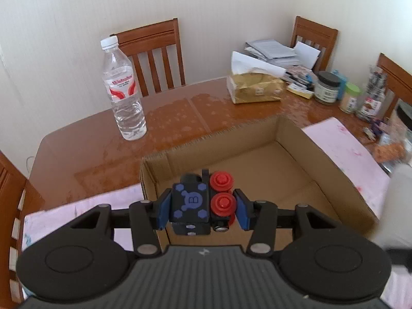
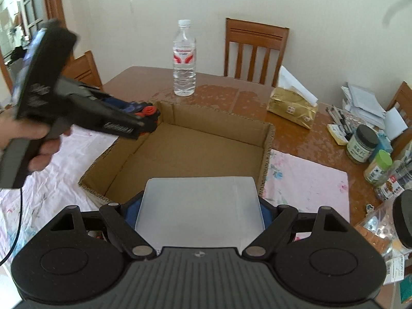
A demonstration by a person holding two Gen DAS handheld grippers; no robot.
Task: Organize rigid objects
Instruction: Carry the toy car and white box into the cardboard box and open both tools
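Toy block [image 1: 191, 203], black with blue "B" print and red wheels on its side, is sitting clamped between the blue pads [image 1: 164, 209] of the left gripper [image 1: 203, 209], hanging over the near-left corner of the open cardboard box [image 1: 291, 131]. Right gripper [image 2: 199, 215] is clamping a flat white box [image 2: 199, 208] by its side edges, jaws part-spread to its width, and is hovering at the near rim of the same carton. In the right wrist view, the left gripper [image 2: 148, 118] is reaching in from the left, held in a hand [image 2: 38, 139], with its tip over the carton's far-left corner. Carton floor is looking bare, so both items have room. My read: the step is dropping both parts into the carton. To do it well, I'd be lowering the toy until it's nearly on the floor before letting go, since the wheels will likely make it roll or tip. I'd be parking it tight in the left corner and laying the white box flat on the right side, keeping the two tools apart. Farther out on the wooden table [image 1: 85, 152]: a water bottle [image 1: 123, 87] standing upright beyond the carton, a gold tissue pack [image 1: 255, 87], then jars and paper stacks at the right edge. All of those are well clear of the drop zone.
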